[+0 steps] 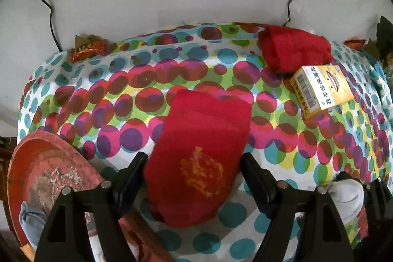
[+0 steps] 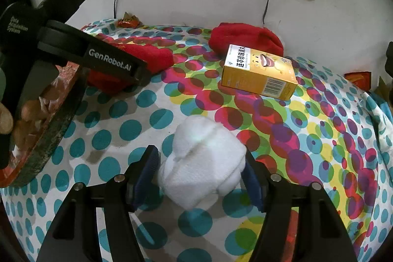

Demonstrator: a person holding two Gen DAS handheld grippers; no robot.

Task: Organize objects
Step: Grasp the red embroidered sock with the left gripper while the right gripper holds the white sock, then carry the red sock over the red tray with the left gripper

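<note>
Socks: a flat red sock [image 1: 199,154] with a yellow print lies between the left gripper's [image 1: 194,178] open jaws near the worktop's front edge; a balled white sock [image 2: 203,163] sits between the right gripper's [image 2: 201,178] jaws, grip unclear.

Printed in white along the left hand-held gripper [image 2: 137,76] body: "GenRobot.AI"; on its rounded black housing, small white lettering "Data Acquisition System". On the yellow box [image 2: 258,73]: large black Chinese characters across a white band, too distorted to read surely, plus a barcode on the end flap.
</note>
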